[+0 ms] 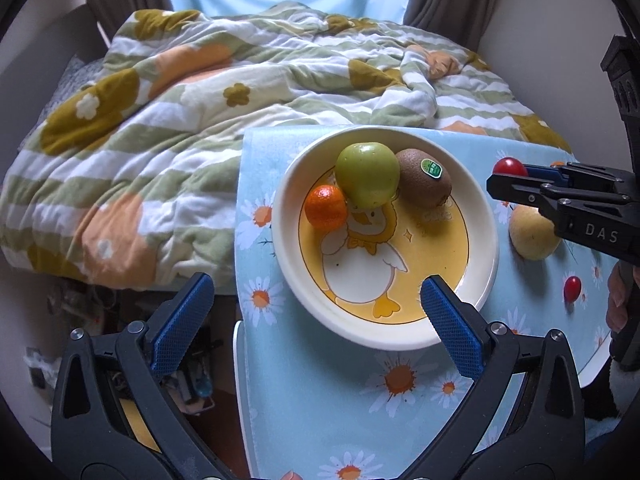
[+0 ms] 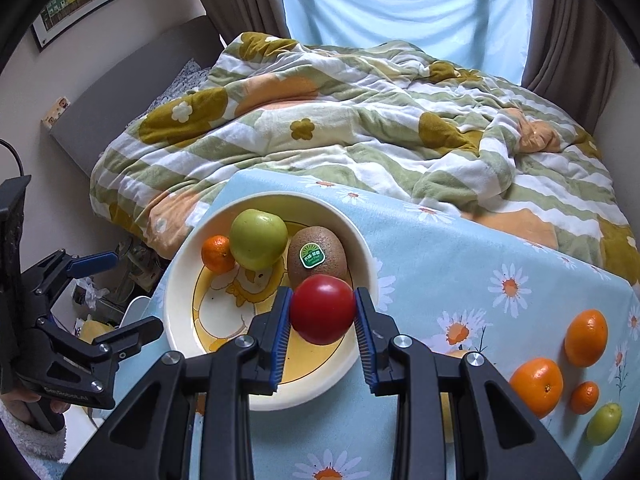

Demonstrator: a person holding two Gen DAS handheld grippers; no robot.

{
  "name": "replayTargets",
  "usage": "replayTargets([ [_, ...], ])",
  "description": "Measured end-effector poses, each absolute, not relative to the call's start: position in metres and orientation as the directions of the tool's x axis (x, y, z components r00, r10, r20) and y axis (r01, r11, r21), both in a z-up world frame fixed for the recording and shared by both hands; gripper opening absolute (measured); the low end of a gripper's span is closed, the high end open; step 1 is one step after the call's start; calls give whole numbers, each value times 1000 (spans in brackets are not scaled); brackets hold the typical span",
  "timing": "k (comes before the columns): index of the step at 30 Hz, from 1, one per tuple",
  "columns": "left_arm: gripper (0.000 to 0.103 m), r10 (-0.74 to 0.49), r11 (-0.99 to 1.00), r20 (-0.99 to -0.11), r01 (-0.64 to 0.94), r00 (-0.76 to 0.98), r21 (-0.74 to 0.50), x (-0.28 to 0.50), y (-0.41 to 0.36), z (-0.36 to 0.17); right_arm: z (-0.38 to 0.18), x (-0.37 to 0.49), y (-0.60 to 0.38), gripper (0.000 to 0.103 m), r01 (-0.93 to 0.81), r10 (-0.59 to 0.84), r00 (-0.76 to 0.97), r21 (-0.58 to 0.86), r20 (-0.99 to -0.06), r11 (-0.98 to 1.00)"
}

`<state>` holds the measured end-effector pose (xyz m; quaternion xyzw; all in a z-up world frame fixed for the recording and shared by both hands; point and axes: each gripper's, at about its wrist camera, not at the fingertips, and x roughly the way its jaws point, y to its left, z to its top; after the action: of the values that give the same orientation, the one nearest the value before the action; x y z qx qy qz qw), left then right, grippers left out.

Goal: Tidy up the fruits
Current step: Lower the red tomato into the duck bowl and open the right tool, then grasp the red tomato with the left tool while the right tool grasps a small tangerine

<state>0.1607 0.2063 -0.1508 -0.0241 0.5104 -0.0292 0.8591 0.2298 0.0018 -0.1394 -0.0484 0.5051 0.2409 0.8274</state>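
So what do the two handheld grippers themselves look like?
Both are matte black plastic frames with silver pivot screws and ribbed blue finger pads. The left gripper shows white lettering on its side in the right view; the right gripper reads "DAS" in the left view. A fuzzy pale sleeve cuff shows.

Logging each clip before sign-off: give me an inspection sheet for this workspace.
Surface: daisy-print tablecloth.
Job's things: plate holds green apple, kiwi, small mandarin; two oranges, another mandarin, small green fruit loose on the cloth.
Clutter: nothing seen on the cloth.
Grippers: right hand-held gripper clamps red tomato over the plate; left hand-held gripper open, empty.
Cables: one dark cable at the left edge.
Surroundings: bed quilt, curtains, wall picture.
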Motion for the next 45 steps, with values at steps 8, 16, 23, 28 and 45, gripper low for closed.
replayTargets([
  [8,103,-43,997,-894,-32,445,-63,150,207,-167,-161,235,12,28,-494,335,338,137,-879,858],
  [16,103,-59,995,-892,-50,448,-90,141,208,-166,-157,230,12,85,-508,346,364,128,-865,852],
  [23,103,-60,995,-885,-45,461,-91,134,209,-153,-149,223,9,103,-493,342,395,118,-852,862],
  [28,103,-65,995,-871,-38,486,-96,130,209,-136,-132,214,6,103,-479,341,424,111,-839,870],
  [45,103,-167,983,-818,161,551,-93,141,165,-81,-60,168,-73,103,-222,175,579,53,-796,974],
])
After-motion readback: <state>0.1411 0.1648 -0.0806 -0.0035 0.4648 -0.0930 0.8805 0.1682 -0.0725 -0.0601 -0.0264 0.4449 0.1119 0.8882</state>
